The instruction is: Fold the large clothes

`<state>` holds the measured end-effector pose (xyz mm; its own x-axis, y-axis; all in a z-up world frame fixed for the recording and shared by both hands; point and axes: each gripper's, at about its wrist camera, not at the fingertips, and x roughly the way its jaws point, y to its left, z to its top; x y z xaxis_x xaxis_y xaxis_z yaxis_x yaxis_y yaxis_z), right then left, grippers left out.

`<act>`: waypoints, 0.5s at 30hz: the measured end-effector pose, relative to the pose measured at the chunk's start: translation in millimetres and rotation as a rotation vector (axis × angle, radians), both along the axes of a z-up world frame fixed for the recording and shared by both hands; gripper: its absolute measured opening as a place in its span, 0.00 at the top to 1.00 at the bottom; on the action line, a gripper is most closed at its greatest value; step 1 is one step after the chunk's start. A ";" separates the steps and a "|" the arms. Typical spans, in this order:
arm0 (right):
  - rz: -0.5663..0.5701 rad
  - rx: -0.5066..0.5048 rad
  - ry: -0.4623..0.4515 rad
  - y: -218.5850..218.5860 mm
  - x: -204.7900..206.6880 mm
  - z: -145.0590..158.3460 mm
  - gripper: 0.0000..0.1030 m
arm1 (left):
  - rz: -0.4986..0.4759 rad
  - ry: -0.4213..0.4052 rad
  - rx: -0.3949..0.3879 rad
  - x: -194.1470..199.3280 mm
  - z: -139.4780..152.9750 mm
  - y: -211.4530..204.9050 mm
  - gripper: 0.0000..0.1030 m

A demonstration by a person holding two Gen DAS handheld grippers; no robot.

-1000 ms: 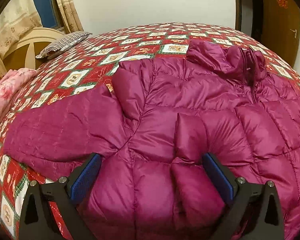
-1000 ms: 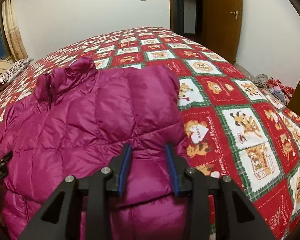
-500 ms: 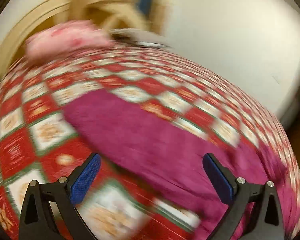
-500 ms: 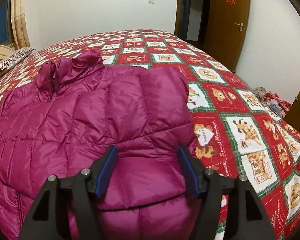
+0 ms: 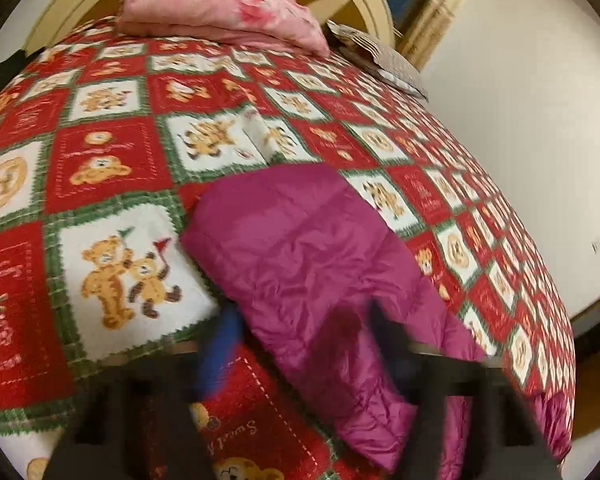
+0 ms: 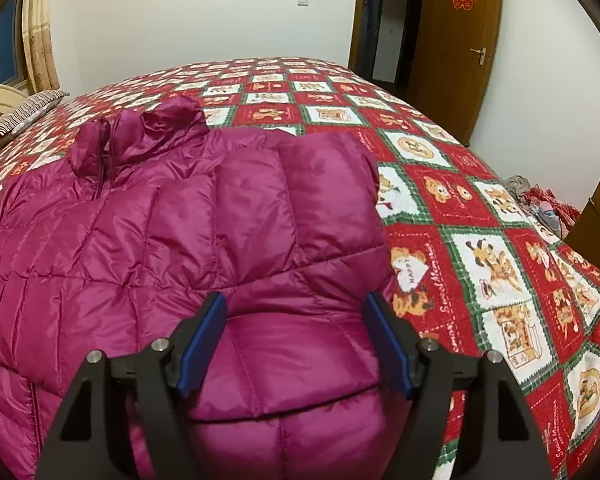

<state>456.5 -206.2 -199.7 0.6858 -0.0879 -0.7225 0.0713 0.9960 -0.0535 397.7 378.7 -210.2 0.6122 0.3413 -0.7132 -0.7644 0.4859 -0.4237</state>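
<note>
A magenta puffer jacket (image 6: 180, 240) lies spread on the bed, its right sleeve folded across the body. My right gripper (image 6: 296, 340) is open and empty, fingers either side of the folded sleeve's cuff end. In the left wrist view the jacket's other sleeve (image 5: 300, 264) lies stretched out on the quilt. My left gripper (image 5: 304, 344) is blurred by motion, its blue pads (image 5: 224, 344) apart around the sleeve near its cuff end.
A red, white and green teddy-bear quilt (image 6: 480, 220) covers the bed. A folded pink blanket (image 5: 220, 12) and a striped pillow (image 6: 20, 116) lie by the headboard. A wooden door (image 6: 452, 52) stands at the back right.
My left gripper swung left from the jacket body to the outstretched sleeve and its fingers have come closer together. My right gripper opened wider over the folded sleeve.
</note>
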 end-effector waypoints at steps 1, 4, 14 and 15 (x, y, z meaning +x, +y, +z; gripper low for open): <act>0.000 0.000 0.000 0.2 -0.4 0.3 0.28 | -0.014 -0.003 -0.001 -0.3 -1.4 0.9 0.71; 0.000 0.005 -0.002 0.4 -0.2 0.0 0.27 | -0.053 -0.018 -0.014 -0.6 -0.7 5.0 0.93; -0.002 0.031 -0.008 -2.3 -0.7 -1.0 0.26 | -0.334 -0.211 0.332 14.3 110.6 -97.9 0.97; -0.003 0.033 -0.009 -2.4 -0.9 -1.0 0.26 | -0.392 -0.244 0.378 16.1 124.6 -121.5 0.97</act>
